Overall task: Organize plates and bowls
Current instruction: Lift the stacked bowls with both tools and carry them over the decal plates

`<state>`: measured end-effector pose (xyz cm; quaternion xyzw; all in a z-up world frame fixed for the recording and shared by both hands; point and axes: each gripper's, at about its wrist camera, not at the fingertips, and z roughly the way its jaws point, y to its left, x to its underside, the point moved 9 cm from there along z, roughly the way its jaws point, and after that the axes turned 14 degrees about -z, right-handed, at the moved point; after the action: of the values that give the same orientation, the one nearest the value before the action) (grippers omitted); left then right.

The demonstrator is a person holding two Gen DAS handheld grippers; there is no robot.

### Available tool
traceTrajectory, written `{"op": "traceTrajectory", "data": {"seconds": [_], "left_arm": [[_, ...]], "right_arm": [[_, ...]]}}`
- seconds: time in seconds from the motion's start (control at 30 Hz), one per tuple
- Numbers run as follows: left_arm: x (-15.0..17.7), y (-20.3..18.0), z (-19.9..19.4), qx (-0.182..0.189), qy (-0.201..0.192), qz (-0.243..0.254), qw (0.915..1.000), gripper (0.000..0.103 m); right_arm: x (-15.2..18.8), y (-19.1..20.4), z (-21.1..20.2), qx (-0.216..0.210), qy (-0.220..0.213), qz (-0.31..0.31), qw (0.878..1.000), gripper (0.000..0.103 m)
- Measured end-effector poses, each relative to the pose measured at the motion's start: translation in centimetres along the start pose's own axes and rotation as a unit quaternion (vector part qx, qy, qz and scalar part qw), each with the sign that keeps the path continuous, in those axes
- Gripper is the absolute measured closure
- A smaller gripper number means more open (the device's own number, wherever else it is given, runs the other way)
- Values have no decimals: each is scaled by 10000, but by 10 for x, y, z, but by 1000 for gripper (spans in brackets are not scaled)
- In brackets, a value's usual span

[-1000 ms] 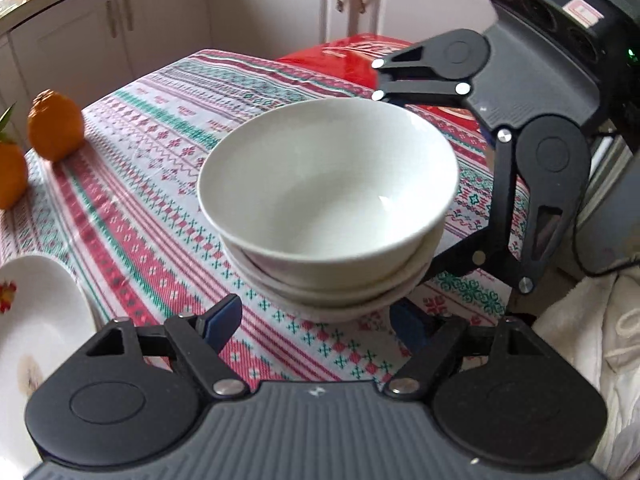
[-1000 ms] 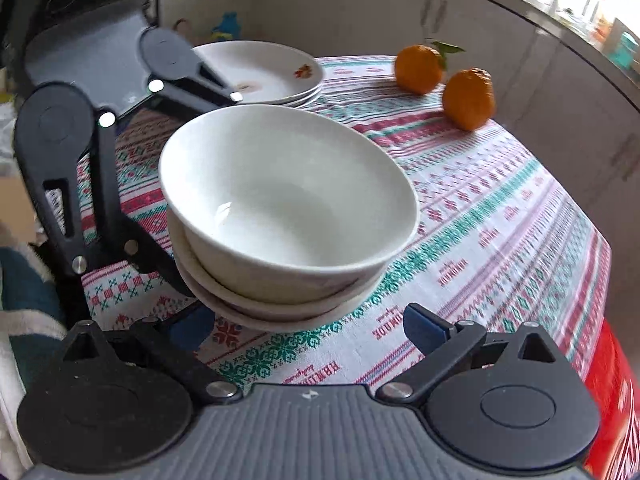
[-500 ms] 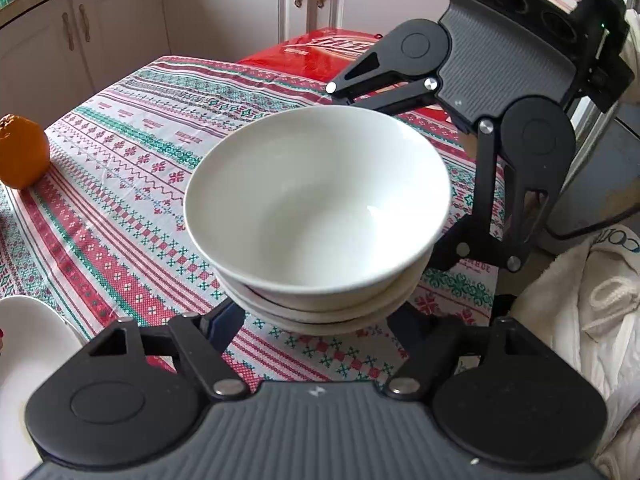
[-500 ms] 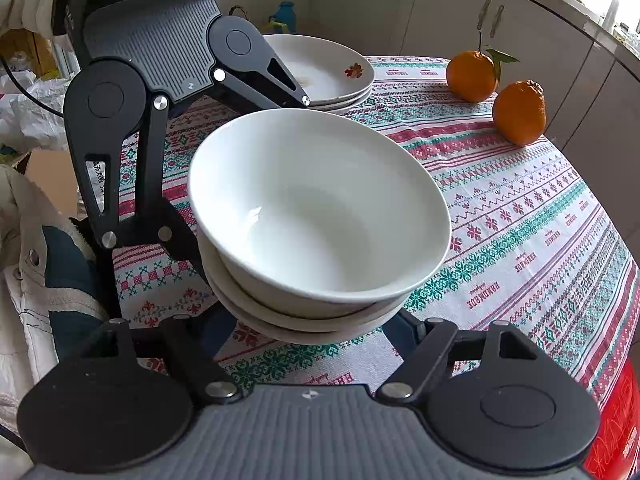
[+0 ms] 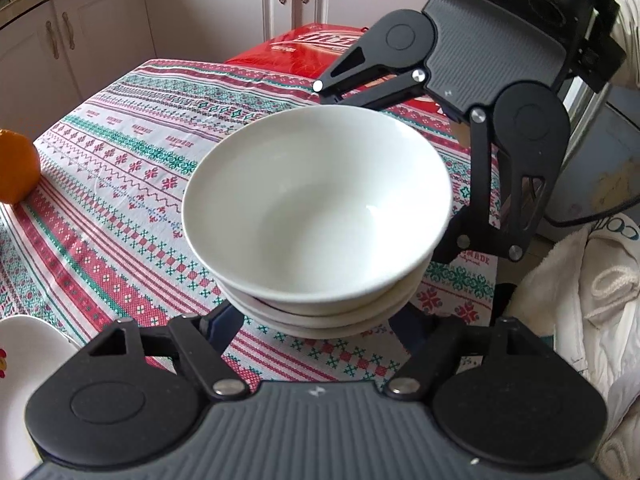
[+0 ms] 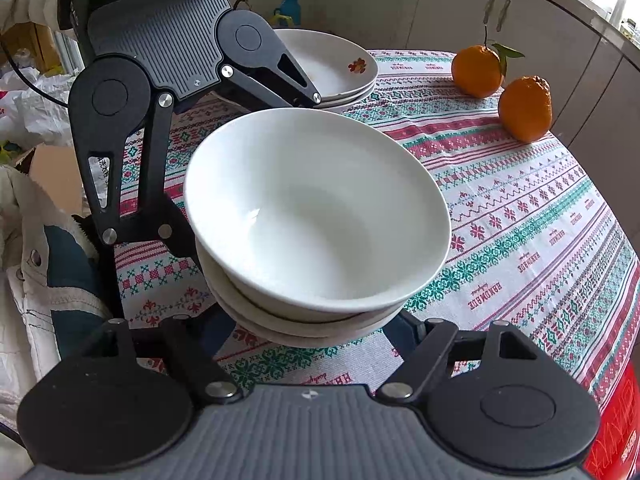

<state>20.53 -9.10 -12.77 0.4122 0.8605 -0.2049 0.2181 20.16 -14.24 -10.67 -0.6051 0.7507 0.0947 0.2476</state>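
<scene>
Since a second ago, my right gripper (image 6: 316,320) has narrowed onto the bowl stack (image 6: 316,216); my left gripper (image 5: 320,316), jaws opening slightly, clamps it opposite. Bowls are nested, mid-table; plates (image 6: 340,68) stacked far left. Final placement remains, I judge.

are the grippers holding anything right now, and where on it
Both grip the stack of white bowls low on its sides, under the rims: left gripper from one side, right gripper from the opposite side.
</scene>
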Motion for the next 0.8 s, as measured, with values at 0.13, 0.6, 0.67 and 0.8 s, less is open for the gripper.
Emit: {"op": "traceTrajectory", "data": {"seconds": [0.13, 0.6, 0.67, 0.8], "left_arm": [[0, -2, -2, -80, -22, 44, 10000, 25], [2, 25, -78, -544, -499, -421, 9964, 25], [7, 35, -90, -673, -559, -541, 9947, 25], [16, 55, -110, -927, -650, -750, 9907, 25]], "right_arm": [[-1, 1, 0, 47, 53, -21, 10000, 20], [-76, -13, -15, -19, -216, -639, 9977, 20], [-94, -15, -12, -38, -285, -838, 9961, 20], [-124, -18, -1, -121, -387, -1136, 9927, 20]]}}
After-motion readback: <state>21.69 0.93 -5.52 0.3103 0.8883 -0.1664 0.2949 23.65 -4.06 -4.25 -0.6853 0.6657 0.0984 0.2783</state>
